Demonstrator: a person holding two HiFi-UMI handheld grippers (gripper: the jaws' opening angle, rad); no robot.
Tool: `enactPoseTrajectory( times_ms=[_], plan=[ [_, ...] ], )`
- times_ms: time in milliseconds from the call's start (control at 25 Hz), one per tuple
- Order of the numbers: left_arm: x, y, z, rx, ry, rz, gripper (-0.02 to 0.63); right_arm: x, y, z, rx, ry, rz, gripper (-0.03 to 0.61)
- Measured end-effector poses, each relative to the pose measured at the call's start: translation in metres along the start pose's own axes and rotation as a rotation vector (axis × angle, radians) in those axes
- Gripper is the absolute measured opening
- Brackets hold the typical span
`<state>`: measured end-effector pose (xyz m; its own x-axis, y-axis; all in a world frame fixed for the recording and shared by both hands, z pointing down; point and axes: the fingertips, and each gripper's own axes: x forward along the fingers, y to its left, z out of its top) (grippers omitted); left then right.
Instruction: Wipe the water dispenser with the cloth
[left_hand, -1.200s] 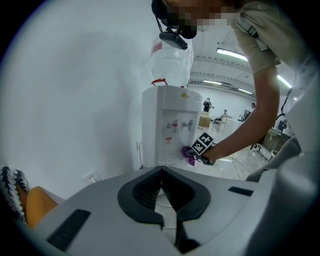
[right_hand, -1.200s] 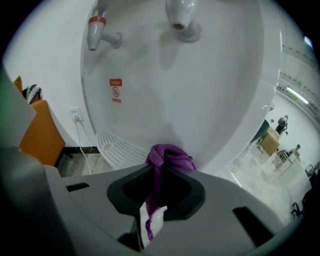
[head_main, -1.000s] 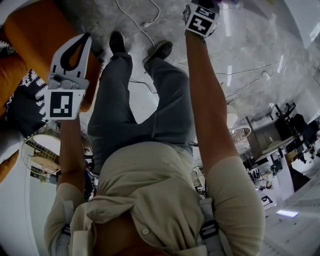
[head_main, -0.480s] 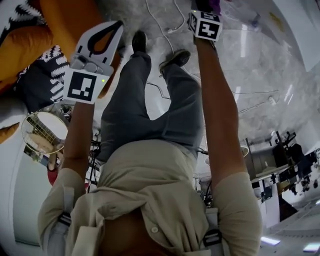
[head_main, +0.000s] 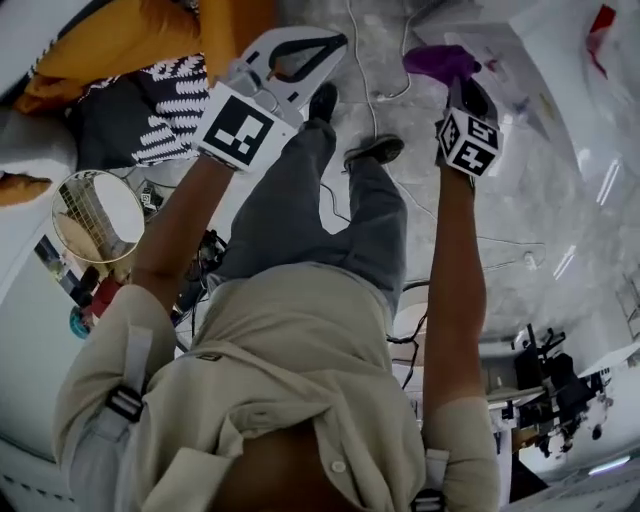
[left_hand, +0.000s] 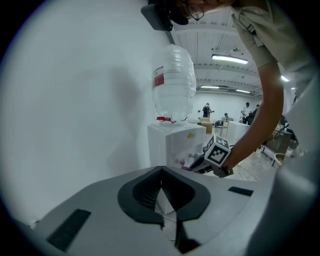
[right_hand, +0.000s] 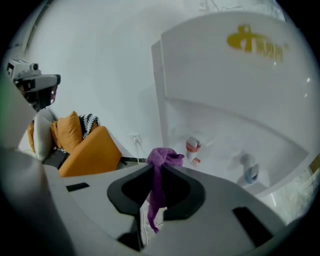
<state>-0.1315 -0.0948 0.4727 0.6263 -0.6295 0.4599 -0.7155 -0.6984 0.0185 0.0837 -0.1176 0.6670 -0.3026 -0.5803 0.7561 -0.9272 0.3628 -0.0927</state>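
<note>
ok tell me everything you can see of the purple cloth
The purple cloth is small, soft and fuzzy, like microfibre. It is pinched between the shut fingers of the right gripper: a crumpled bunch sticks out past the tips and a thin tail hangs down behind them. It is held before the white water dispenser, near its taps; whether it touches the dispenser cannot be told.

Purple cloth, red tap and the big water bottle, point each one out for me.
purple cloth (right_hand: 161, 158): right gripper view, on its bunched top end.
red tap (right_hand: 192, 146): right gripper view, on its red band.
water bottle (left_hand: 174, 87): left gripper view, on the middle of its clear body.
</note>
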Motion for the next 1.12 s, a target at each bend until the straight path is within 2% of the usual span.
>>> enactPoseTrajectory(
  times_ms=[200, 560, 840, 1000, 1120],
  plan=[
    [-0.034, 0.013, 0.042, 0.116, -0.025, -0.013, 0.017, -0.069, 0.018, 0.049, -0.031, -0.052, 0.006, 0.058],
    [-0.102, 0.027, 0.095, 0.153, -0.055, 0.015, 0.017, -0.191, 0.056, 0.113, -0.039, -0.162, 0.035, 0.058],
    [-0.154, 0.018, 0.135, 0.185, -0.101, 0.018, 0.017, -0.298, 0.087, 0.168, -0.082, -0.313, 0.052, 0.057],
    [-0.174, 0.001, 0.17, 0.151, -0.178, -0.017, 0.017, -0.365, 0.097, 0.199, -0.108, -0.433, 0.008, 0.057],
    [-0.185, -0.016, 0.196, 0.168, -0.205, -0.058, 0.017, -0.415, 0.099, 0.217, -0.121, -0.511, -0.038, 0.052]
  ],
)
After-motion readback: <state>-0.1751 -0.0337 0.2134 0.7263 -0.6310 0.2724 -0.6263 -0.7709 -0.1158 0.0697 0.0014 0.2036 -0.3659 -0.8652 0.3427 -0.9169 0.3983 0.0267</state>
